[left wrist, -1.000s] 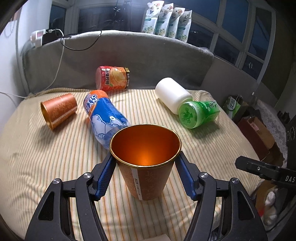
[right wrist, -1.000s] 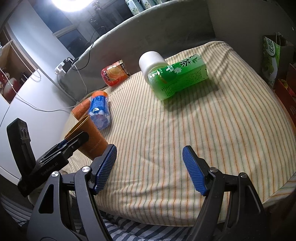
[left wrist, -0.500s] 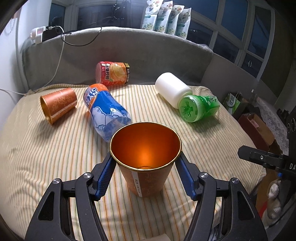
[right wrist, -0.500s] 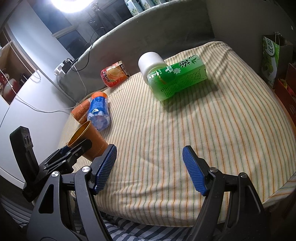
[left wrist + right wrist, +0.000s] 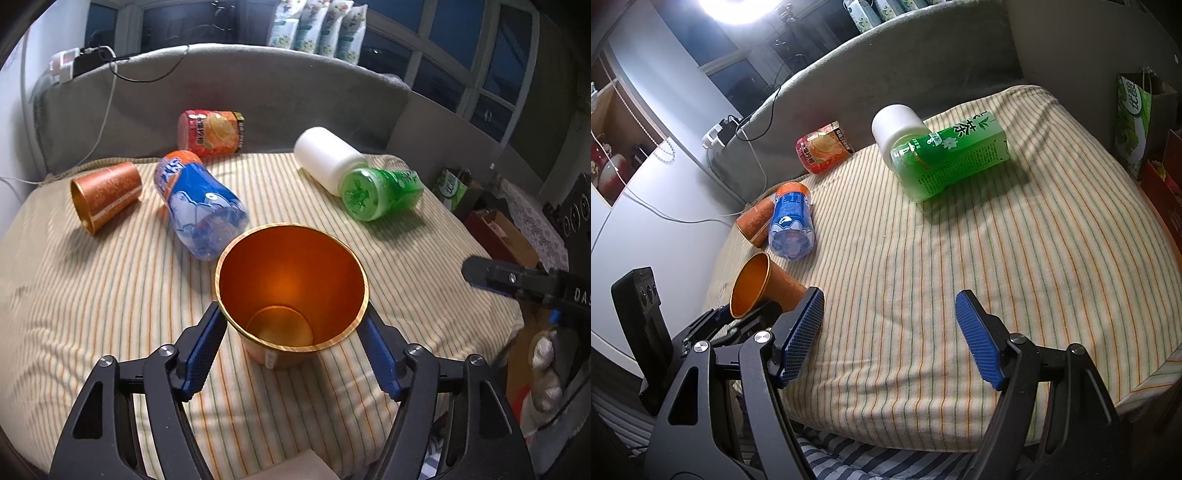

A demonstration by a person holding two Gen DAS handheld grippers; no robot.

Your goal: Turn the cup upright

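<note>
Glossy metallic cup (image 5: 291,291) on matt striped cloth (image 5: 110,295).

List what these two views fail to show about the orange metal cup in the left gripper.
- Orange metal cup, left wrist view: its base contact with the striped cloth is hidden by its own rim.
- Right wrist view: the cup's base is hidden behind the right gripper's blue finger pad.
- Left gripper: pad contact with the cup wall is hidden under the rim.

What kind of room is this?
Probably a bedroom at home: a striped sheet covers a soft mattress, a padded grey headboard curves behind it, and dark windows suggest night.
</note>
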